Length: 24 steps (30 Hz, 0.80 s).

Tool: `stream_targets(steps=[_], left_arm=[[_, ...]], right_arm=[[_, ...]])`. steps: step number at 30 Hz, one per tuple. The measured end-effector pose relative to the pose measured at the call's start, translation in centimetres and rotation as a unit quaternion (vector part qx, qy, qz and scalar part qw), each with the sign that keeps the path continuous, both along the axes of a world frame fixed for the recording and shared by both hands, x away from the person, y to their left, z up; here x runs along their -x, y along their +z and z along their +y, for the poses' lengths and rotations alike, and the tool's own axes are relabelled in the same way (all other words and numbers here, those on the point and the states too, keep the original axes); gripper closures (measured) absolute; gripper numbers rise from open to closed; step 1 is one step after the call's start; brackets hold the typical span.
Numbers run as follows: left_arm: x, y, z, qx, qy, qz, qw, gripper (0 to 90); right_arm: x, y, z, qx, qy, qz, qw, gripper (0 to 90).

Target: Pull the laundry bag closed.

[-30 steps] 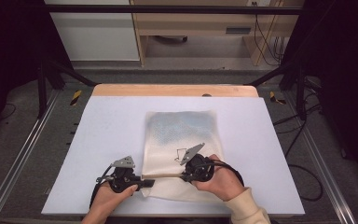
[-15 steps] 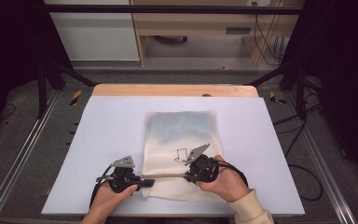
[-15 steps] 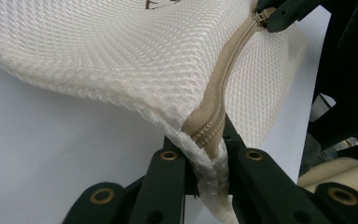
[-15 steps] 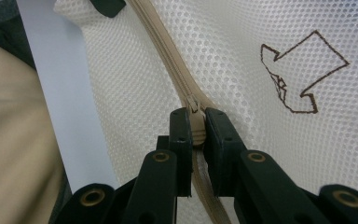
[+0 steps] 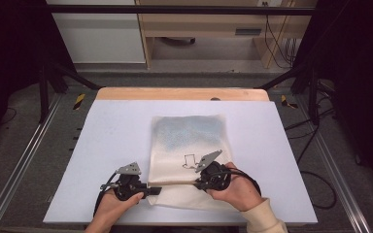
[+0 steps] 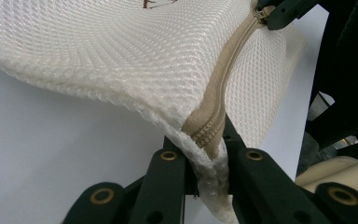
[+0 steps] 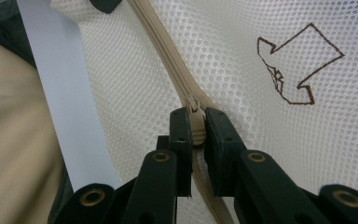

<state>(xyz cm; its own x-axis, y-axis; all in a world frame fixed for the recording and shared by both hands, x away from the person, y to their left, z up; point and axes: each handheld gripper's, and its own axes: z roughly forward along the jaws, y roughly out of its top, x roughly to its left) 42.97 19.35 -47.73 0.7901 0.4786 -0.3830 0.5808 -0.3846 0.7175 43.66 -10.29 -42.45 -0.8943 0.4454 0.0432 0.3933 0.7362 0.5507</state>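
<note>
A cream mesh bag with a brown arrow-like mark lies flat on the white table. A tan zipper runs along its near end. My left gripper is shut on the bag's near left corner at the zipper's end, lifting the mesh a little. My right gripper is shut on the zipper pull, to the right of the left one. The right gripper's tip also shows at the top of the left gripper view. A blue-grey item shows faintly through the bag's far half.
The table's far edge is a wooden strip. Metal rails run along both sides, and cables lie on the floor at the right. A cream sleeve comes in from the bottom.
My right gripper has slid a little to the right along the zipper, still holding the pull. The left gripper has kept its place on the corner.
</note>
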Motion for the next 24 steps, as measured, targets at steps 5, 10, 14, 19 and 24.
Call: stream_targets(steps=[5, 10, 14, 19, 24], left_arm=[[0.0, 0.0, 0.0, 0.000, 0.001, -0.001, 1.0000, 84.0], [0.0, 0.0, 0.1, 0.000, 0.001, -0.001, 1.0000, 84.0], [0.0, 0.0, 0.1, -0.001, 0.001, -0.001, 1.0000, 84.0], [0.0, 0.0, 0.0, -0.001, 0.001, -0.001, 1.0000, 84.0], [0.0, 0.0, 0.0, -0.001, -0.001, 0.000, 1.0000, 84.0]], right_arm=[[0.0, -0.1, -0.5, -0.004, -0.005, 0.001, 1.0000, 81.9], [0.0, -0.1, -0.9, -0.002, -0.012, 0.000, 0.9999, 81.9], [0.1, -0.1, -1.2, -0.002, -0.017, 0.001, 0.9999, 81.9], [0.2, -0.2, -1.6, -0.004, -0.019, 0.002, 0.9998, 81.9], [0.3, -0.3, -1.8, -0.006, -0.023, 0.004, 0.9997, 81.9]])
